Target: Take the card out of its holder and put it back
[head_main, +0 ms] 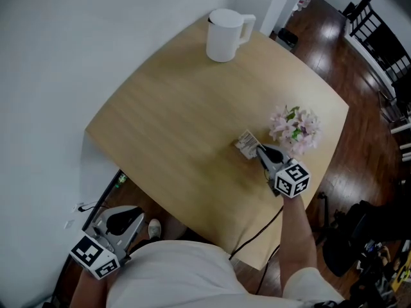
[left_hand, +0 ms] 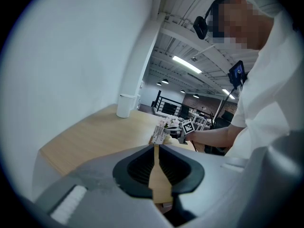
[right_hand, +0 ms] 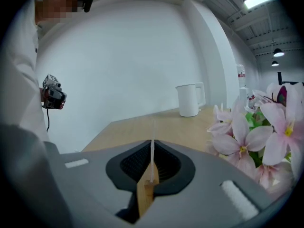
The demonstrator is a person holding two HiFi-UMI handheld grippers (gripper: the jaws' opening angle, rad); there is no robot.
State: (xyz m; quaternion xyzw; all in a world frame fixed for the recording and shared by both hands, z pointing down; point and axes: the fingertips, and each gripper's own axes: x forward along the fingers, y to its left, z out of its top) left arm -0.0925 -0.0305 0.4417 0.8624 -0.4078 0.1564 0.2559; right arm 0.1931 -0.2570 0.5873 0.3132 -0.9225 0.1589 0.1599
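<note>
Down at 7 o'clock off the surface [head_main: 180, 108] the left gripper [head_main: 125, 218] is closed up empty, while the card [head_main: 246, 144] is pinched by the right gripper [head_main: 260, 150] at 4 o'clock beside the flowers [head_main: 295, 128], so pulling out looks done and reseating's left (holder not spotted).

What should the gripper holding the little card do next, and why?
Probably lower the card gently, straight down toward the table beside the flowers. The right gripper is shut on the card, which stands upright, edge-on between its pads. I cannot make out the holder, so slow is safest.
</note>
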